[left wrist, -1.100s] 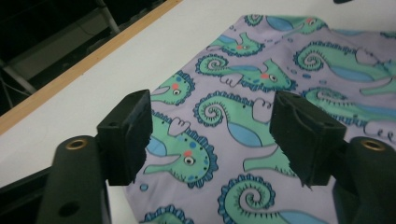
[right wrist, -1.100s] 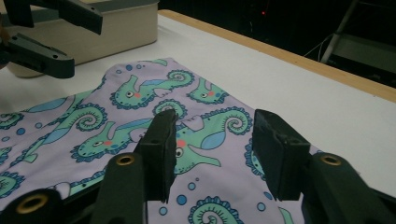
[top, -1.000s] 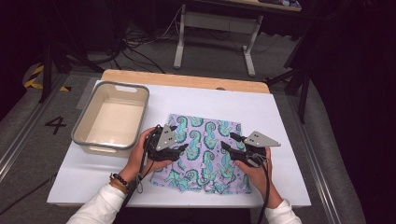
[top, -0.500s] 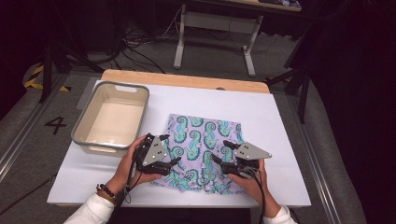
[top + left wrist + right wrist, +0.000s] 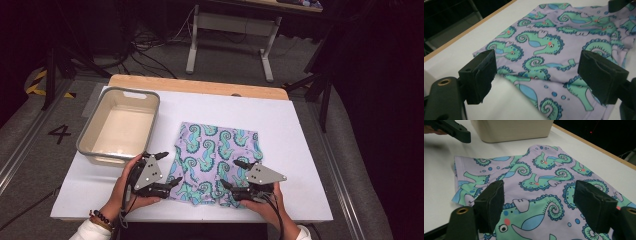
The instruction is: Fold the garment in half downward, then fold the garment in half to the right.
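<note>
A lilac cloth printed with green seahorses lies flat on the white table, folded, with its near edge by the table's front. My left gripper is at the cloth's near left corner and my right gripper at its near right part. Both have just been opening, and no pad presses on the fabric. In the left gripper view the cloth spreads beyond the open left gripper, its corner between the jaws. In the right gripper view the open right gripper stands over the cloth.
A beige plastic bin stands at the table's left, just beyond my left hand, and appears as a bin in the right gripper view. The white tabletop runs bare to the right. A wooden edge lines the far side.
Both hands drew back from the middle of the cloth toward its near edge. Both pairs of jaws stand wider apart than before.
</note>
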Demonstrator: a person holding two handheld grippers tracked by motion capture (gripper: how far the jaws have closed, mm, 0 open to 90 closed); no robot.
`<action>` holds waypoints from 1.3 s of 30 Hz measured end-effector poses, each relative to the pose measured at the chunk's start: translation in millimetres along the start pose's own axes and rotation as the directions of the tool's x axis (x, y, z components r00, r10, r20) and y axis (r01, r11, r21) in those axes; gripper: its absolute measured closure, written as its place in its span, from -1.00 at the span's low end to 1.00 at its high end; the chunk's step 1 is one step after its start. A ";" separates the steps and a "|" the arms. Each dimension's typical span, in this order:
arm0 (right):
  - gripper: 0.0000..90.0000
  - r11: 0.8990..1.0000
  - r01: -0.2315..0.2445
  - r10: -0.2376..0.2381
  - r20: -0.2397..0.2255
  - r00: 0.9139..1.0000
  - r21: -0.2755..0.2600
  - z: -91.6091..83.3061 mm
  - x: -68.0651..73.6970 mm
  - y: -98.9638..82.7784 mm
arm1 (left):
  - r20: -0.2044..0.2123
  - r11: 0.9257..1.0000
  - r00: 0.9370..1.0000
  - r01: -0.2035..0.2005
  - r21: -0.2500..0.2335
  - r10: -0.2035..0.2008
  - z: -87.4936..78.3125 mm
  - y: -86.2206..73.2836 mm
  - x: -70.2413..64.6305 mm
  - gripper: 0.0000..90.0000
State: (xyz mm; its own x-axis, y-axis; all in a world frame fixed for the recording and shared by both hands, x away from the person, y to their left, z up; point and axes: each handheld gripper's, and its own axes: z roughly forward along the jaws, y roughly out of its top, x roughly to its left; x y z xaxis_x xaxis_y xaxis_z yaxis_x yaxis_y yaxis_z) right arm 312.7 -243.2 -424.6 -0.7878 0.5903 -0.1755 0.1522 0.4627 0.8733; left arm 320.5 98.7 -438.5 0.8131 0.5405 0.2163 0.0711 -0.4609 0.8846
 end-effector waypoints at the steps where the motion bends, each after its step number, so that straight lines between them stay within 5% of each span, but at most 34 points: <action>1: -0.45 1.000 0.002 -0.002 0.002 1.000 -0.002 -0.1 0.7 -0.3 | 0.004 1.000 1.000 0.005 0.006 -0.005 -2.0 -3.0 0.2 -0.63; 17: -0.50 0.999 0.039 -0.038 -0.060 0.998 0.022 5.6 19.2 0.0 | -0.001 0.997 0.998 0.064 0.052 -0.064 -14.6 -24.1 -1.9 -0.66; 31: -0.44 0.998 0.042 -0.039 -0.098 0.994 0.037 17.0 30.0 6.3 | 0.008 0.994 0.998 0.067 0.090 -0.068 -11.5 -26.9 -3.1 -0.68; 39: -0.35 0.998 0.021 -0.012 -0.159 0.987 0.054 25.7 43.0 8.5 | 0.004 0.994 0.998 0.060 0.087 -0.060 -4.8 -20.0 0.0 -0.68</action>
State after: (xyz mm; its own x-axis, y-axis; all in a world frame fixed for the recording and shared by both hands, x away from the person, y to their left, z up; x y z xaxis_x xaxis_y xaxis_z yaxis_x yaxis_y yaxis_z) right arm 295.4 -196.9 -436.3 -0.8743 0.4723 -0.1116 0.1676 0.5097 0.8438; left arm 316.4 111.2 -454.2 0.8097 0.5643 0.1610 0.1696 -0.4877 0.8564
